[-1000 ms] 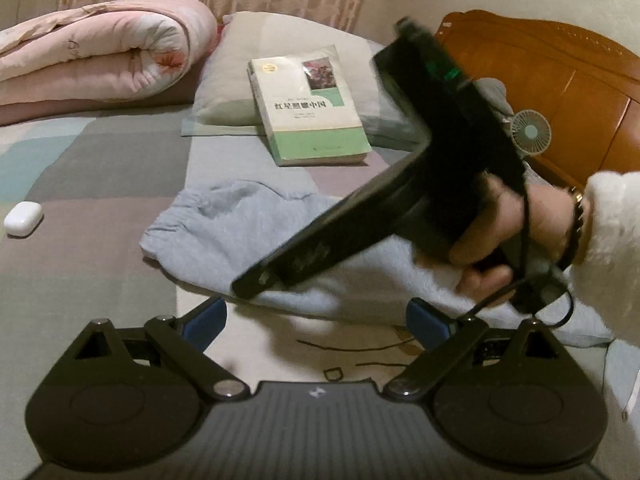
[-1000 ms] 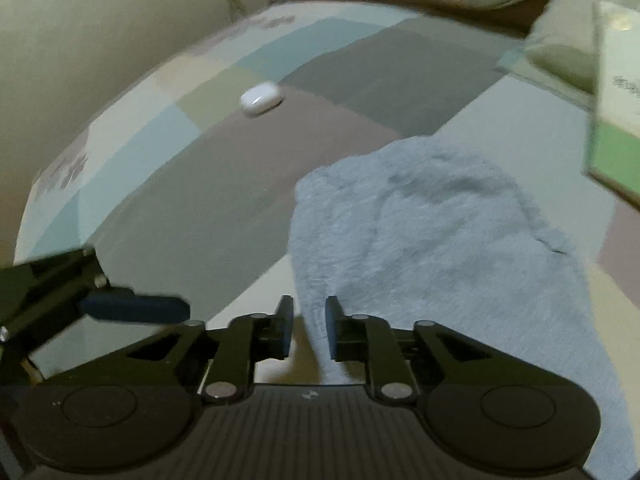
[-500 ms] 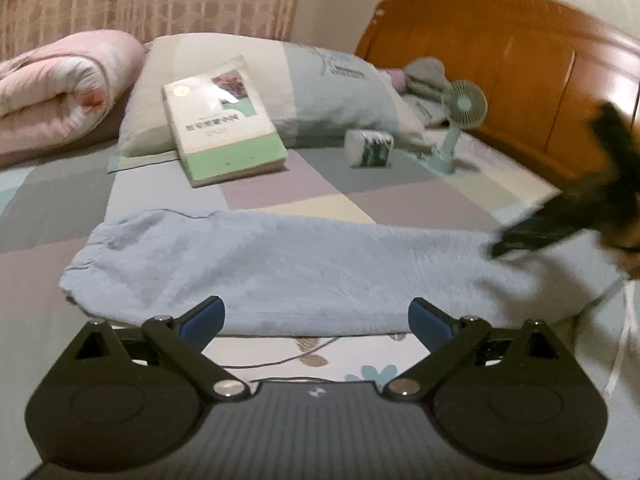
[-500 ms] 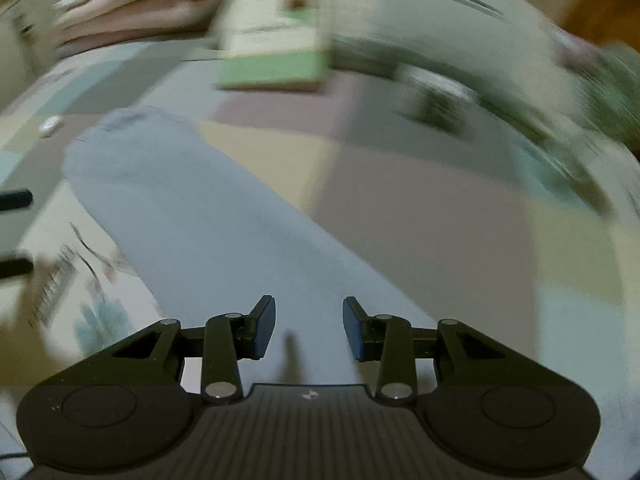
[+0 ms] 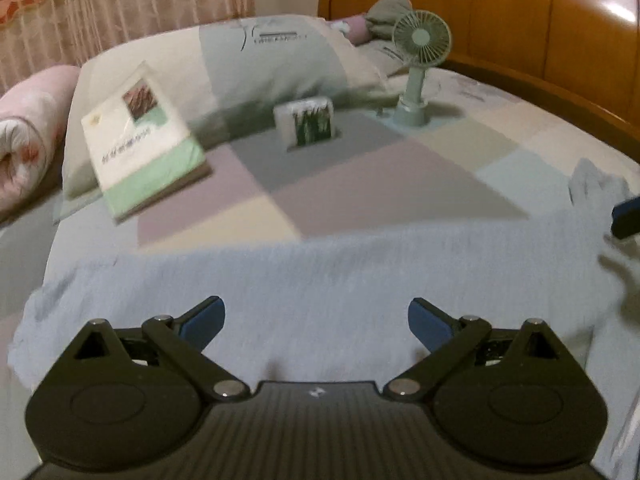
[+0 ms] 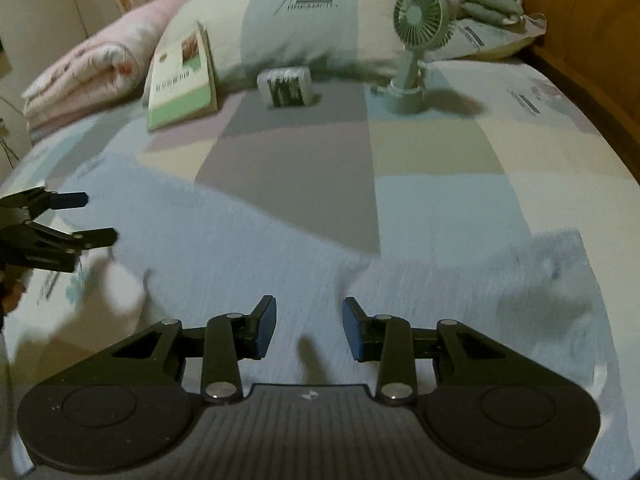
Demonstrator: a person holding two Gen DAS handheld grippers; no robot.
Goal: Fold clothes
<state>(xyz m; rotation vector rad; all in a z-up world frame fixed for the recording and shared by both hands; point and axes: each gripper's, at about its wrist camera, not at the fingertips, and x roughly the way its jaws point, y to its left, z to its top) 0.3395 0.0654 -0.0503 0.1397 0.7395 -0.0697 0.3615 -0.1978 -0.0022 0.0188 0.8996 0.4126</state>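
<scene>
Fabric fills the near half of both views: a long pale blue-grey fleece garment lies spread flat across the patchwork bedsheet of pastel squares, running from the left side of the bed to the right. Its far edge is a fairly straight line in the left wrist view, with a bunched, raised end at the right; in the right wrist view the far edge dips in a notch near the middle.

The left gripper hangs above the near part of the garment with its blue-padded fingers spread wide and nothing between them. The right gripper hangs above the cloth further along, its pads apart by a moderate gap, also with nothing pinched; a shadow falls on the cloth between them.

Beyond the garment, a broad strip of bare sheet lies open up to the pillow. At its far side sit a green-and-white paperback book leaning on the large pale pillow, a small white packet with a dark green picture, and a mint-green desk fan on a round base. A rolled pink quilt borders the left, and the orange wooden headboard curves round the right edge.
</scene>
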